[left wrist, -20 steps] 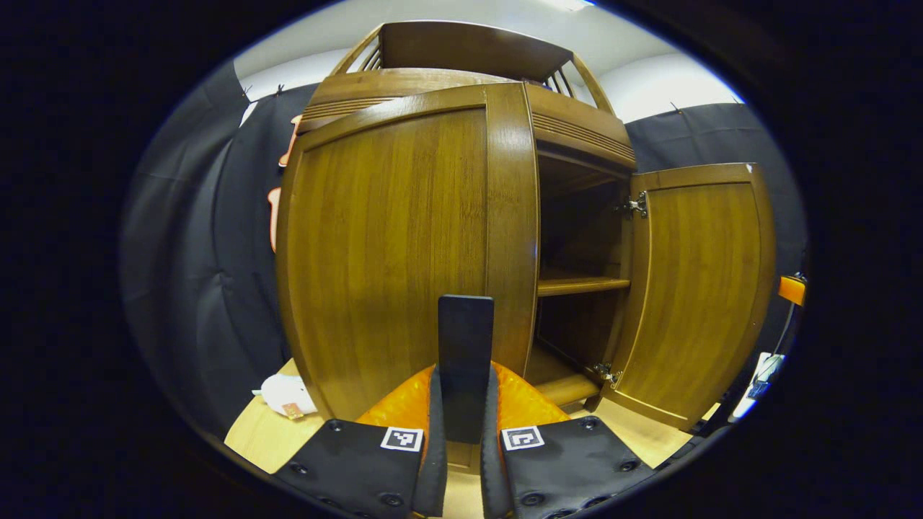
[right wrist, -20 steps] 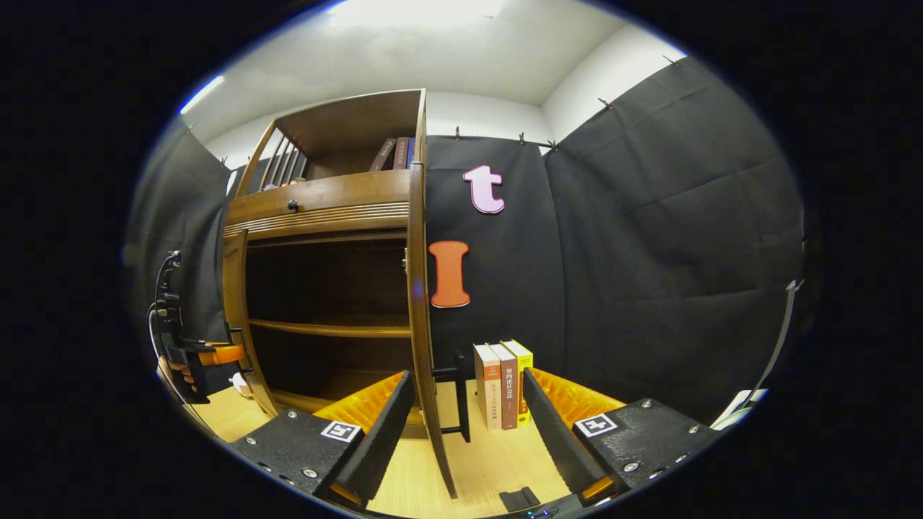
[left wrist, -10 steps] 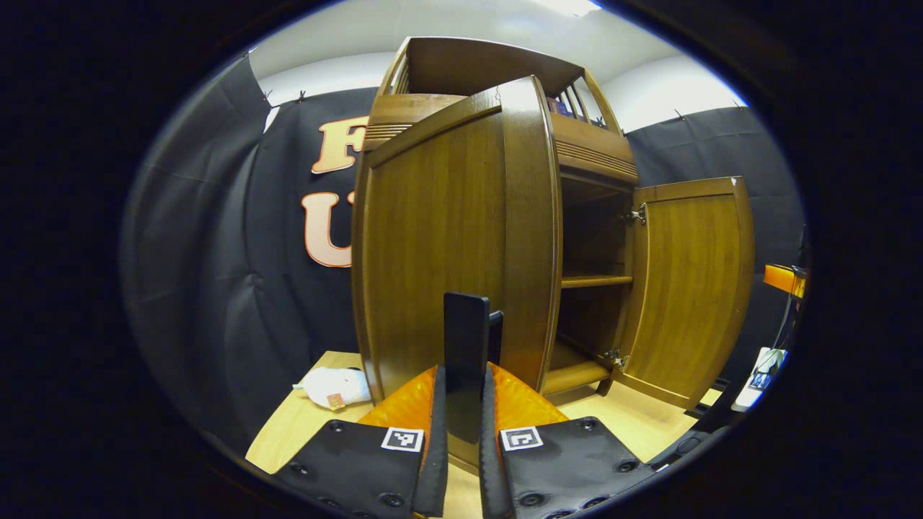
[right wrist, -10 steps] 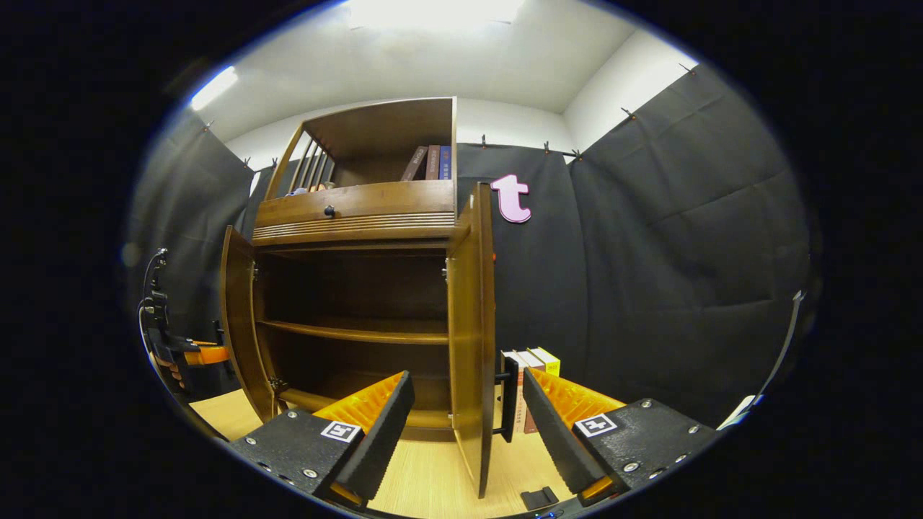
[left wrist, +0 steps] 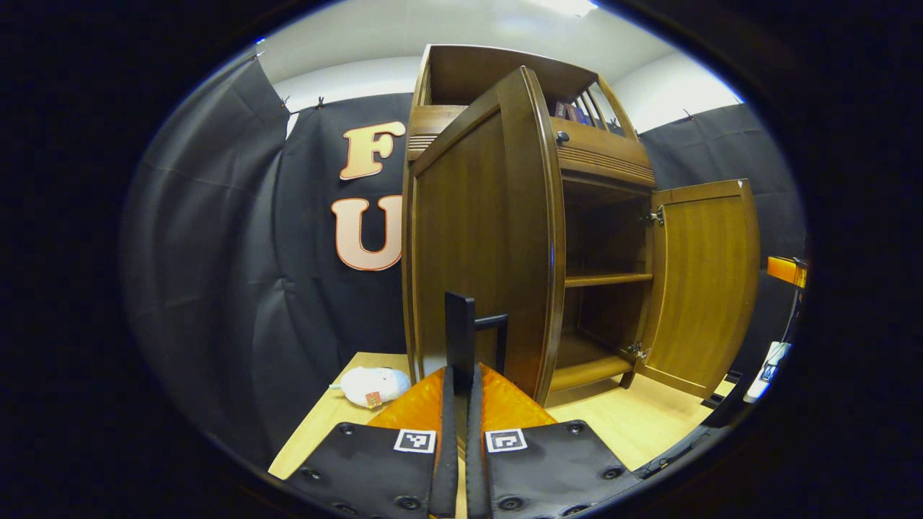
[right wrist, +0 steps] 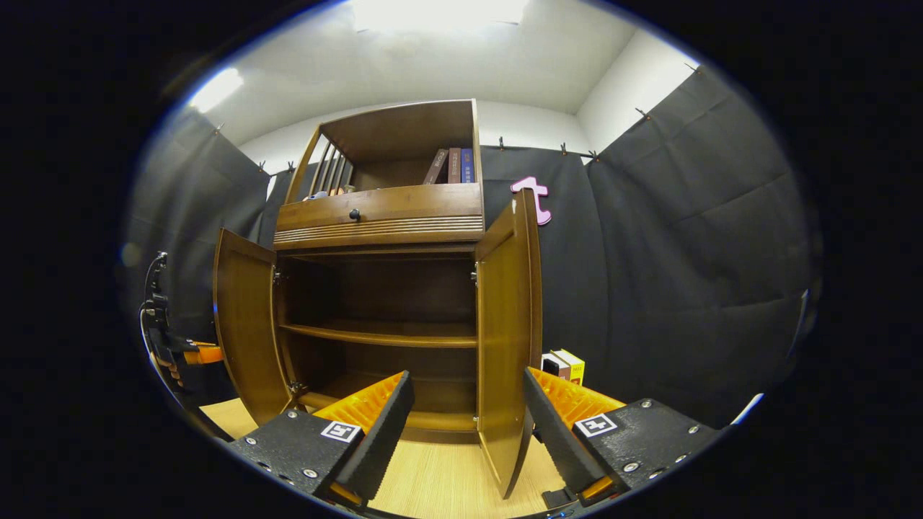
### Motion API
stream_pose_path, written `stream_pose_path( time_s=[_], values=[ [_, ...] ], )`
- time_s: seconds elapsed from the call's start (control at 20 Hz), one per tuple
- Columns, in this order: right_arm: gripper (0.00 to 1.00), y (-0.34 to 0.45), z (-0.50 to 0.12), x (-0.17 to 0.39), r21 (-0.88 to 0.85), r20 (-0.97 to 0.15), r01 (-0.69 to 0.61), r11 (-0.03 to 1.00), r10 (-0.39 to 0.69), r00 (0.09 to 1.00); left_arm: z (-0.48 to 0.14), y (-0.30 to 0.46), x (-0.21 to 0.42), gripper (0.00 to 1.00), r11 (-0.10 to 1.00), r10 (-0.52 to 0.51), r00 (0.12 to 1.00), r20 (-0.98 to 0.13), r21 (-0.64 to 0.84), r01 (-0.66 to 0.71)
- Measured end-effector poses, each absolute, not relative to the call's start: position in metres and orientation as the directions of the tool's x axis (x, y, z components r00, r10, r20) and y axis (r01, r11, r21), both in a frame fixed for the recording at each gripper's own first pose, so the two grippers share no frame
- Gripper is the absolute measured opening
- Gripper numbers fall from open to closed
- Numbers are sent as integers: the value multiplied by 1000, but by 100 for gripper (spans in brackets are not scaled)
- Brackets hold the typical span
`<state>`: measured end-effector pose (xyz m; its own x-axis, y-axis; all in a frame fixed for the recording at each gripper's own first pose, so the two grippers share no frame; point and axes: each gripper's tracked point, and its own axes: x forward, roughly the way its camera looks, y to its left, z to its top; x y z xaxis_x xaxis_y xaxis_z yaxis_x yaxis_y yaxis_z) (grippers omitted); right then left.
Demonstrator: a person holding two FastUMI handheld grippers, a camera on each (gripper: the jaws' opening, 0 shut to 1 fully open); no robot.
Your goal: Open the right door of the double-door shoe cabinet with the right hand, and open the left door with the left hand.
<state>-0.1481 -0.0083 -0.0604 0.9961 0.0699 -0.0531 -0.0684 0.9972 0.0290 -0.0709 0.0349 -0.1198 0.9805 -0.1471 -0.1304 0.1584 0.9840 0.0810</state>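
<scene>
The wooden shoe cabinet point(right wrist: 382, 216) stands with both doors swung out. In the left gripper view, my left gripper point(left wrist: 461, 375) is shut on the dark vertical handle point(left wrist: 459, 328) of the left door point(left wrist: 476, 245), which stands roughly edge-on to me. The right door point(left wrist: 703, 288) hangs wide open farther right. In the right gripper view, my right gripper point(right wrist: 467, 378) is open with nothing held, and the right door point(right wrist: 505, 339) stands just beyond its fingers, between them. The left door point(right wrist: 245, 324) and the left gripper point(right wrist: 184, 353) with a hand on it show at the far left.
A white plush toy point(left wrist: 375, 386) lies on the wooden floor left of the cabinet. Some books point(right wrist: 566, 364) stand on the floor behind the right door. More books point(right wrist: 451, 166) sit in the top shelf. The inner shelf point(right wrist: 382, 335) is bare.
The left door has swung further open with my left gripper shut on its handle. My right gripper has drawn back from the right door, whose handle is now hidden behind it.
</scene>
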Motion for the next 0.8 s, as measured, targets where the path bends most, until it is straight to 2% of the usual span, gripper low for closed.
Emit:
stream_pose_path(
  time_s=[0.8],
  values=[
    [92,7,-75,-136,35,-67,-90,995,92,993,-112,74,-76,11,983,-161,977,-140,66,171]
  ],
)
